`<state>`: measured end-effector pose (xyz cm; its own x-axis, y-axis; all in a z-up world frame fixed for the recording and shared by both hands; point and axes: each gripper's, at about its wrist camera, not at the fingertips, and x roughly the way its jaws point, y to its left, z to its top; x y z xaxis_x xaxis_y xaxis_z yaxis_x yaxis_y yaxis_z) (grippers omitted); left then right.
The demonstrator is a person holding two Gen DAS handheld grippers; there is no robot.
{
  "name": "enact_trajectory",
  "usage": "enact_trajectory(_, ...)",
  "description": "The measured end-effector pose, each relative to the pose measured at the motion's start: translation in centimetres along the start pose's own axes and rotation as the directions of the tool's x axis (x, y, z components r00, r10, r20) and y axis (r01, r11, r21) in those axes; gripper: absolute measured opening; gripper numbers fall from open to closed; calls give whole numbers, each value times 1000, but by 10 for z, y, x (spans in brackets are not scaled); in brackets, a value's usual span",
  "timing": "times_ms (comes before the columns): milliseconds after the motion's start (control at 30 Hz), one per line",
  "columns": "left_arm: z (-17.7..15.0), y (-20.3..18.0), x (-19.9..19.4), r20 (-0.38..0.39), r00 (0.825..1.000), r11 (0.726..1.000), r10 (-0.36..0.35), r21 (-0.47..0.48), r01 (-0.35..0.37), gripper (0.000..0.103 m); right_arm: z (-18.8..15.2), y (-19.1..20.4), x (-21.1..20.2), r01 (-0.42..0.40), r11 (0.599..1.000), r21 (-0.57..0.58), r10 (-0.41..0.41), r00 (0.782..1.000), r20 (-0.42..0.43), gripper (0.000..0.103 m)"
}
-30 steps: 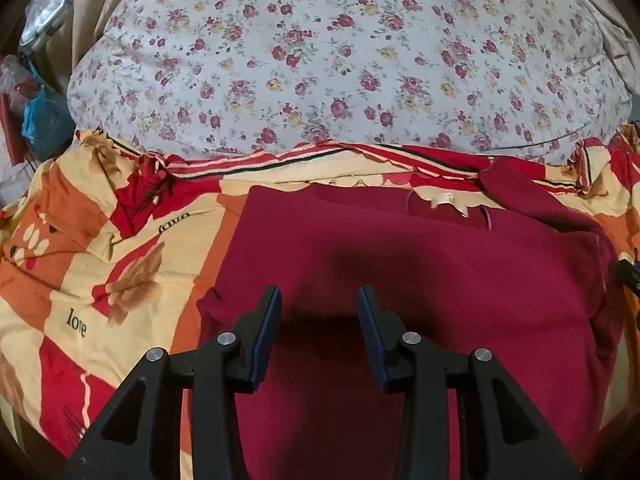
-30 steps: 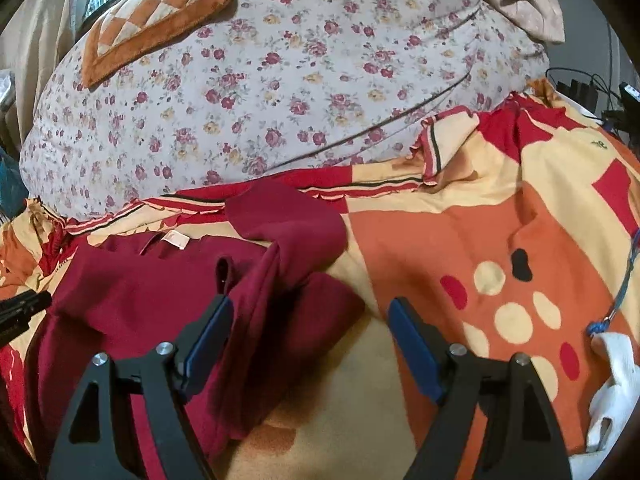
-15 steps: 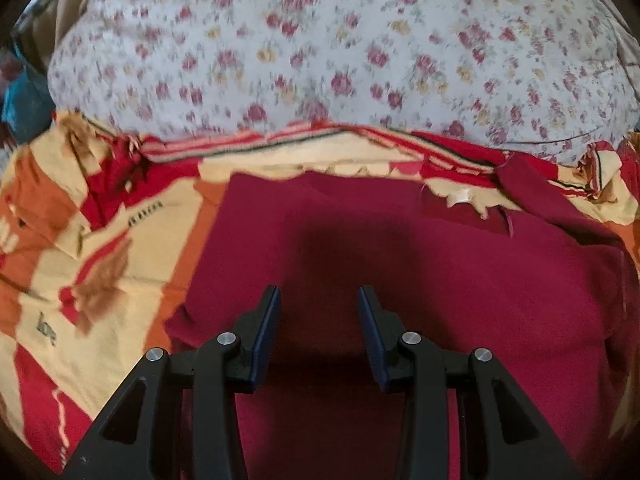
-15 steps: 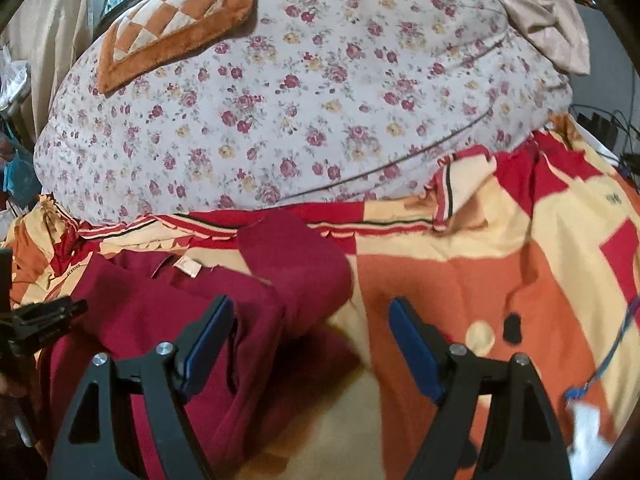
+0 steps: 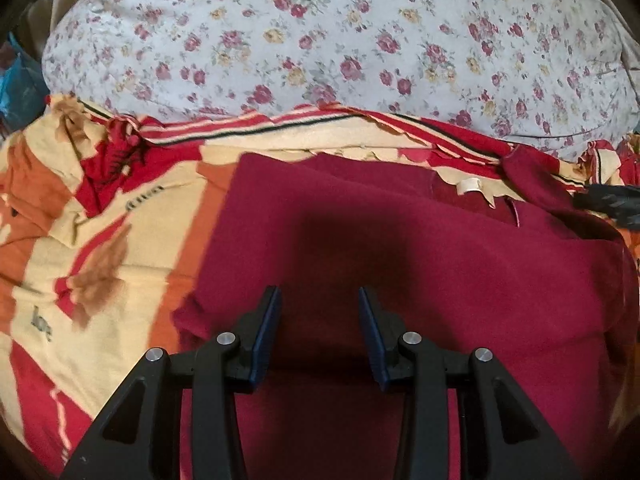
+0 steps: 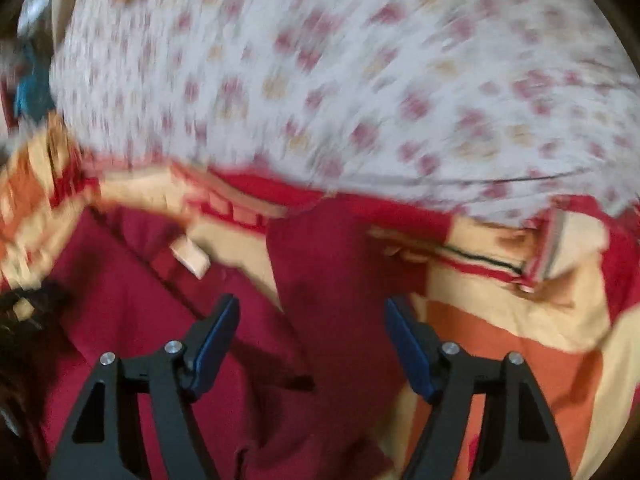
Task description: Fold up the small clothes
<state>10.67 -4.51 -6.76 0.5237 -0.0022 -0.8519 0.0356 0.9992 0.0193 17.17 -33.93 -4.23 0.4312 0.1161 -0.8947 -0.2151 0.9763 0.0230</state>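
On top of the bright blanket with orange, yellow and red patches lies the dark red shirt. It is spread out mostly flat, with its neck end far away, next to the big flowery pillow. A small white tag shows at the neck.

Over the near part of the shirt hangs the left tongs. Its two blue pads are apart and nothing is between them. I cannot tell if it touches the cloth. The right tongs is open too, wider, and holds nothing. Its picture is very blurry. Between its pads you can see a sleeve that sticks out over the blanket, away from the rest of the shirt.

I think the shirt is soft and light. It looks a bit fuzzy and thick, like warm cloth. It will not break. It will bend and flop wherever you lift it, and it will sag in the middle if you hold only one spot. The blanket under it is soft as well, so a deep pinch may grab the blanket by mistake.

Good places to take hold look like the edges: the end of the sleeve for the right tongs, and the left side edge or bottom corner for the left tongs. Pinch just the top layer, right at the edge, and lift gently so the cloth does not bunch up.
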Motion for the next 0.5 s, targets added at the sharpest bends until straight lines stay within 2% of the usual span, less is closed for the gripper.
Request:
enact_trajectory(67,4,4,-3,1,1000,1000,19,-3,-19,19,3,4,25,110,993,-33,-111,993,-47,67)
enact_trajectory(100,5,7,-6,0,1000,1000,20,-14,-20,19,4,4,36,138,990,-37,-140,988,-68,61)
enact_trajectory(133,6,9,-8,0,1000,1000,16,-23,-16,19,4,3,46,131,991,-38,-133,987,-87,39)
enact_trajectory(167,7,10,-10,3,1000,999,13,-30,-13,19,4,2,54,107,994,-37,-110,988,-109,27)
enact_trajectory(200,7,11,-12,8,1000,999,11,-34,-11,19,2,1,56,86,996,-29,-89,990,-107,23)
enact_trajectory(267,8,10,-15,16,1000,999,17,-28,-17,19,-1,-4,49,75,997,-2,-75,995,-69,0)
enact_trajectory(333,10,8,-18,22,1000,1000,18,-23,-18,19,-5,-11,40,55,998,23,-54,997,-47,0)
enact_trajectory(433,11,5,-24,35,999,999,2,-32,-1,19,-10,-22,11,-33,998,63,32,999,18,0)
enact_trajectory(500,12,2,-28,45,999,999,-7,-33,8,19,-11,-26,-16,-104,991,80,97,992,80,0)
